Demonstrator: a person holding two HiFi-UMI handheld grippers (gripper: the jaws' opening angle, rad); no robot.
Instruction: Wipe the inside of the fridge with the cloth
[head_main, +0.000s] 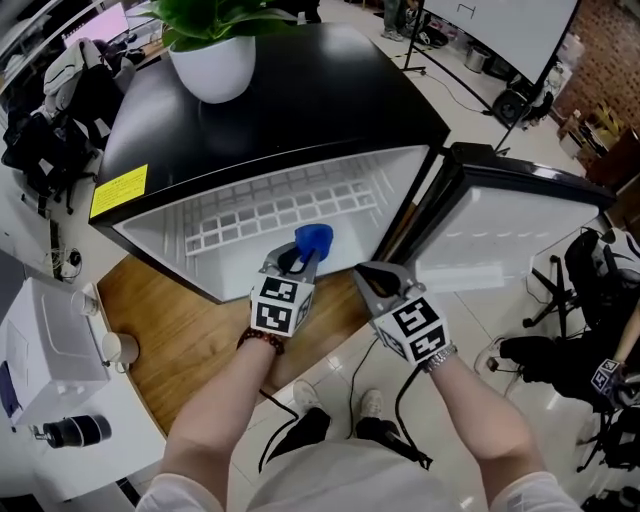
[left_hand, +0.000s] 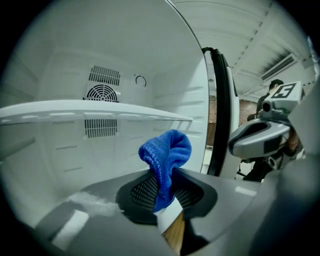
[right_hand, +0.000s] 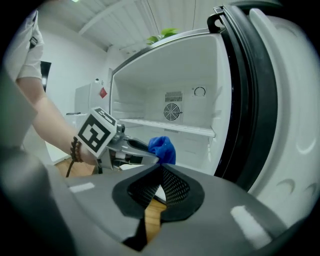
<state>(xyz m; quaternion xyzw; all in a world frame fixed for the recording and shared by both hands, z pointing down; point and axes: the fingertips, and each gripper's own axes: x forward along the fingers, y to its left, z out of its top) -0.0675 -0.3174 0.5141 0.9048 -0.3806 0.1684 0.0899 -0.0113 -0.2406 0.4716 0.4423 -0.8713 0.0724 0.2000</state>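
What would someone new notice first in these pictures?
The bright blue cloth, pinched in the left hand-held gripper just in front of the open fridge, stands out against the white interior. Next, the white pot with a green plant on the fridge's black top, at the upper left of the head view. The right hand-held gripper is shut and empty beside the open door.

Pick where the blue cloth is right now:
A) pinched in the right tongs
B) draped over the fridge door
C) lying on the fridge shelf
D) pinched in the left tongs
D: the left gripper view shows the blue cloth clamped between the left tongs, while the right tongs are shut with nothing in them.
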